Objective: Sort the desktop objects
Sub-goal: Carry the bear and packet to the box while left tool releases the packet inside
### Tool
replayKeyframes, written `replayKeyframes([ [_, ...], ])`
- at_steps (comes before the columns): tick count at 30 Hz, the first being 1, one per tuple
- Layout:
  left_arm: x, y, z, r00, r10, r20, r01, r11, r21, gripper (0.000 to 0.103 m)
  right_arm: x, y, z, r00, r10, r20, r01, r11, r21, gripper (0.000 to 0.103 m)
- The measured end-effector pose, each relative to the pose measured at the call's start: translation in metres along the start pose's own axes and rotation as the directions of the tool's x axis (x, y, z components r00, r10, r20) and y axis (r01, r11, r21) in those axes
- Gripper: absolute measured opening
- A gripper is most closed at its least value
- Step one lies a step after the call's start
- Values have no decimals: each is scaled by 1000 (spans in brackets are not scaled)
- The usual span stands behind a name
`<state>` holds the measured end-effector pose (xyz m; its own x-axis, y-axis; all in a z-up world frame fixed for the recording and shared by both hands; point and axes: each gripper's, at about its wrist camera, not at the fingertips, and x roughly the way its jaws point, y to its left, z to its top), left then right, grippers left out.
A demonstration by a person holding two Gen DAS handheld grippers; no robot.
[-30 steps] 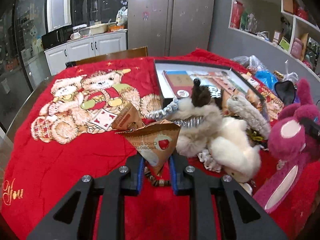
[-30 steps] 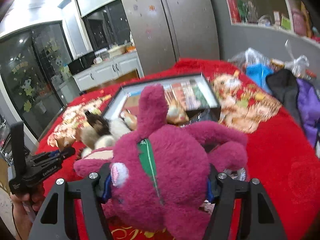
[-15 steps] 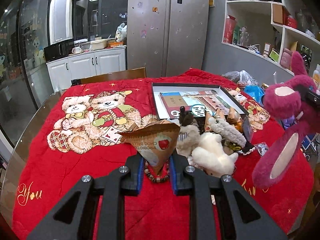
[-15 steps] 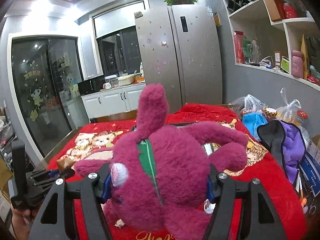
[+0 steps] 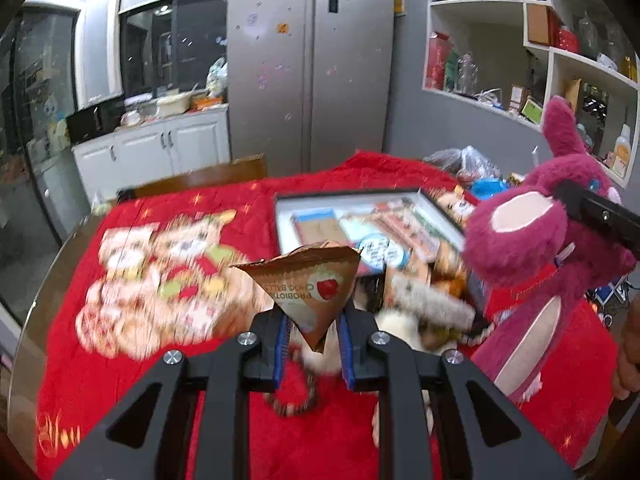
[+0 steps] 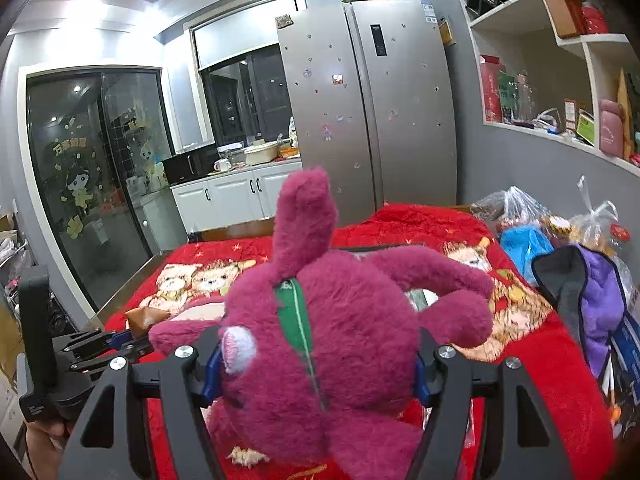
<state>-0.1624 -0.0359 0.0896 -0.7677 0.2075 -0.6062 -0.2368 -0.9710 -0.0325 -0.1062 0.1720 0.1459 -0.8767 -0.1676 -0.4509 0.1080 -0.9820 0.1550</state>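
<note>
Above red cloth point(image 5: 120, 380): left gripper point(image 5: 313, 334) pinching snack packet point(image 5: 310, 292); right gripper point(image 6: 316, 368) clamped on pink plush point(image 6: 332, 328), both lifted. Step, as judged: carrying. Next: set each at its place, perhaps tray point(image 5: 280, 216), then release.

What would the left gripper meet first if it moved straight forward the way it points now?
Probably the black tray on the red cloth; the left gripper, shut on the snack packet, points that way, though depth is unclear.
</note>
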Motion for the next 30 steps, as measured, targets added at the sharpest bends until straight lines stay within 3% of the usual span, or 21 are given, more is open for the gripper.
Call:
replayKeyframes([
  [4,25,-9,40,1000,-9,8,9,1000,24,22,15,-1,27,1000,5,13,-4,1000,-12,71],
  [8,61,-11,69,1000,-5,-23,5,1000,-9,22,38,-10,58,999,51,10,-51,998,26,71],
  [17,172,-15,96,991,-27,-134,22,999,-38,22,138,-47,100,995,63,-80,-56,995,85,71],
  [23,243,-7,91,977,0,-213,-8,999,-39,22,223,-69,91,972,109,-206,-84,989,124,72],
  [27,267,10,82,968,-12,-249,-6,998,-70,22,277,-78,72,941,146,-306,-101,982,158,72],
  [30,288,15,78,954,19,-298,-32,999,-39,22,308,-80,60,917,170,-362,-117,979,165,72],
])
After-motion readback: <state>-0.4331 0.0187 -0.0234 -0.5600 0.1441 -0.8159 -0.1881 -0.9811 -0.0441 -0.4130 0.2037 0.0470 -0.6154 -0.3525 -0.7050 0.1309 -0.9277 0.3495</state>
